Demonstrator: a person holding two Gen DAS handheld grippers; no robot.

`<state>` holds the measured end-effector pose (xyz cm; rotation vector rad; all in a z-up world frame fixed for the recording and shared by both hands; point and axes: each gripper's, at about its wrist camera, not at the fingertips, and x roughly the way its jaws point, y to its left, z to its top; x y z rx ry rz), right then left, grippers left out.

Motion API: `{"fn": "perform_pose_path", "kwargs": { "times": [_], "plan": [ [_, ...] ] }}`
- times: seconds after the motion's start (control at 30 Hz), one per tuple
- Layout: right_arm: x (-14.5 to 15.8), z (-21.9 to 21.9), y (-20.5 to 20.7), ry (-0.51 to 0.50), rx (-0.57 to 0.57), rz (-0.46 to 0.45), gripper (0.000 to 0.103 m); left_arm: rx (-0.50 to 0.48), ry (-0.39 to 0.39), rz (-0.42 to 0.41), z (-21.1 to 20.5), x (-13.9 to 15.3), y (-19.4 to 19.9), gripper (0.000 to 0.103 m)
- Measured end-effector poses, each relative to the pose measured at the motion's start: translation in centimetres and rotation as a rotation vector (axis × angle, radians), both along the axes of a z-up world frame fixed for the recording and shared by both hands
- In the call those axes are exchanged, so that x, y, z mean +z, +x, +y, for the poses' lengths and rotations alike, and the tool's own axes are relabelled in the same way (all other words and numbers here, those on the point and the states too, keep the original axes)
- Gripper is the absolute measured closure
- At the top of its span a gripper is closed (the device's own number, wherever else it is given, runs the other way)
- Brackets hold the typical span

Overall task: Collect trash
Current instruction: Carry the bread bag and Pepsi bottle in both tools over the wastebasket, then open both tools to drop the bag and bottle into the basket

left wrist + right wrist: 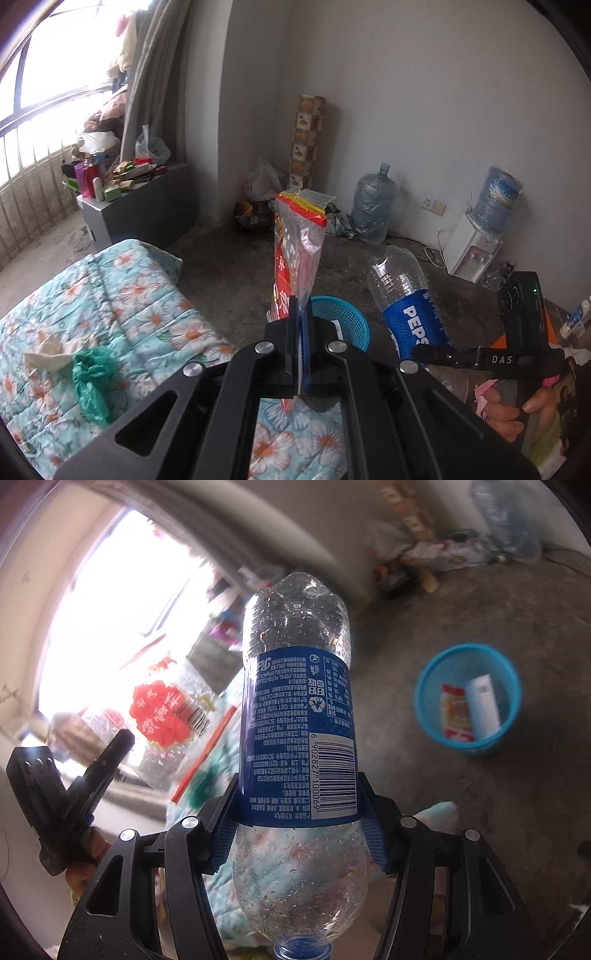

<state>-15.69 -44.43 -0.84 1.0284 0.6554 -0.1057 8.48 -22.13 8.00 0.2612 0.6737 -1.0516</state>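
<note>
We hold the left tongs [300,332] pinched flat on a clear red-printed plastic bag [295,258], and the right tongs [299,812] clamped around the labelled middle of an empty blue-labelled plastic bottle [295,701], ready to drop into the blue mesh bin [467,701] on the floor. The bottle cap is cropped.

One soda bottle [295,716], one plastic bag [299,254], one blue basket [467,698] holding two wrappers [471,709], two water jugs [373,206], one dispenser [471,254].
</note>
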Motion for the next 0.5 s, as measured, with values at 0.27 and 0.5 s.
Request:
{"fn": "perform_pose_path", "kwargs": {
  "times": [0.27,0.5],
  "plan": [
    [-5.3,-5.8,-1.3,0.079,-0.186,0.117,0.048,-0.125,0.149,0.082,-12.5,-6.4,1.8,0.102],
    [-10.8,-9.5,1.5,0.163,-0.184,0.201,0.047,-0.164,0.307,0.174,-21.9,-14.6,4.1,0.102]
  ]
}}
